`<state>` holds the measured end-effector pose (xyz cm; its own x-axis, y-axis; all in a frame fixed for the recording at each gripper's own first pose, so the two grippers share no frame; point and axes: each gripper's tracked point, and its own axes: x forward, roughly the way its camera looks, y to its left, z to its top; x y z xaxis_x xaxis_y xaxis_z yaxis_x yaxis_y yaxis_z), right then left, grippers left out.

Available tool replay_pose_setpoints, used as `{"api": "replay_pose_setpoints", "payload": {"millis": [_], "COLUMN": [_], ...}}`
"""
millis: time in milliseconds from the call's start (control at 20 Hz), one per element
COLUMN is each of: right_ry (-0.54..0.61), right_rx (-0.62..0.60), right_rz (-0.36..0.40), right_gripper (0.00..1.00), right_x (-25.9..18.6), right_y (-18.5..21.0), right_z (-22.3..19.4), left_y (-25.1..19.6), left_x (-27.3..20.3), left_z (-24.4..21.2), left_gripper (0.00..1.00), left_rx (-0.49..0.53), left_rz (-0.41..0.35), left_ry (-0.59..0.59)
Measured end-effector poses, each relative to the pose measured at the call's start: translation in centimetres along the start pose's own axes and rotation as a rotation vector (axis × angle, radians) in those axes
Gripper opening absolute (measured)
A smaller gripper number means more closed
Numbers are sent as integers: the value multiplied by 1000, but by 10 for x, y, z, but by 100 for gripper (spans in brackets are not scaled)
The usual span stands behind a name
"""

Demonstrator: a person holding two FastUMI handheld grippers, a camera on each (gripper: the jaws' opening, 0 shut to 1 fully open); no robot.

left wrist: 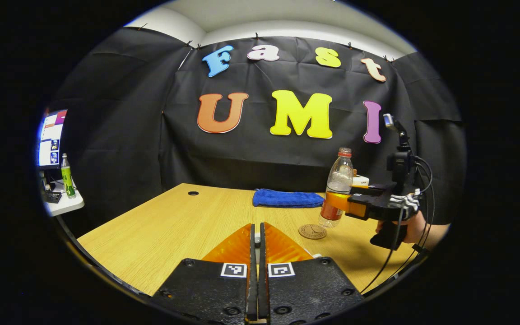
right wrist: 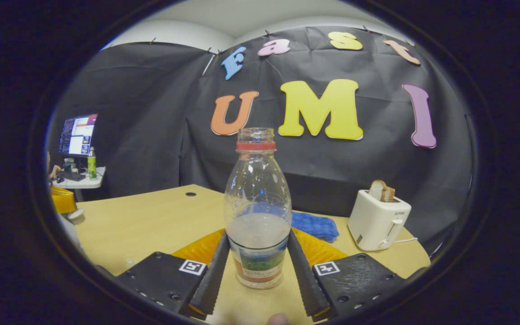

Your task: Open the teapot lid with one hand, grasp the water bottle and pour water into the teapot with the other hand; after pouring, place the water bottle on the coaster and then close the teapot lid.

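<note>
The right gripper (right wrist: 257, 266), level, clamps one upright bottle (right wrist: 257, 212) above the table (right wrist: 151, 221); one coaster (left wrist: 312, 231) lies at seven o'clock. The left gripper's (left wrist: 255, 253) fingers are together.

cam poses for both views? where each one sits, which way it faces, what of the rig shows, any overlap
Left gripper view: rides the left tool, low over the table, facing the back wall; its own fingers are closed. Farther right it catches the right tool and the hand holding it.
Right gripper view: rides the right tool, facing the same wall; its fingers flank the water bottle, toaster to the right.
Shared: water bottle, blue cloth, table, side desk with monitor and green bottle.
</note>
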<state>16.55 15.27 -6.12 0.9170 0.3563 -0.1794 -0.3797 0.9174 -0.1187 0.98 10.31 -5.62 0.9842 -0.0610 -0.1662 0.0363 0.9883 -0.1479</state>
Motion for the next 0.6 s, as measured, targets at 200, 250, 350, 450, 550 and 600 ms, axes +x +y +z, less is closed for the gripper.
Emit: {"api": "replay_pose_setpoints", "payload": {"millis": [200,250,350,450,550,600], "right_ry": [25,33,43,52,57,60], "right_rx": [10,20,43,47,45,48], "right_rz": [-7,-9,-7,-5,-5,-1], "right_gripper": [73,73,73,72,72,73], "right_x": [25,30,38,43,45,46], "right_y": [-6,-7,-8,-7,-5,-4], "right_z": [-23,-28,-36,-40,-45,-46], "left_y": [6,7,8,11,13,13], "left_x": [1,1,1,3,3,4], "left_z": [-5,-6,-6,-7,-9,-10], "left_gripper": [3,3,3,3,3,3], "left_rx": [0,2,4,4,5,6], "left_rz": [13,16,20,26,28,30], "left_ry": [10,13,17,18,22,24]}}
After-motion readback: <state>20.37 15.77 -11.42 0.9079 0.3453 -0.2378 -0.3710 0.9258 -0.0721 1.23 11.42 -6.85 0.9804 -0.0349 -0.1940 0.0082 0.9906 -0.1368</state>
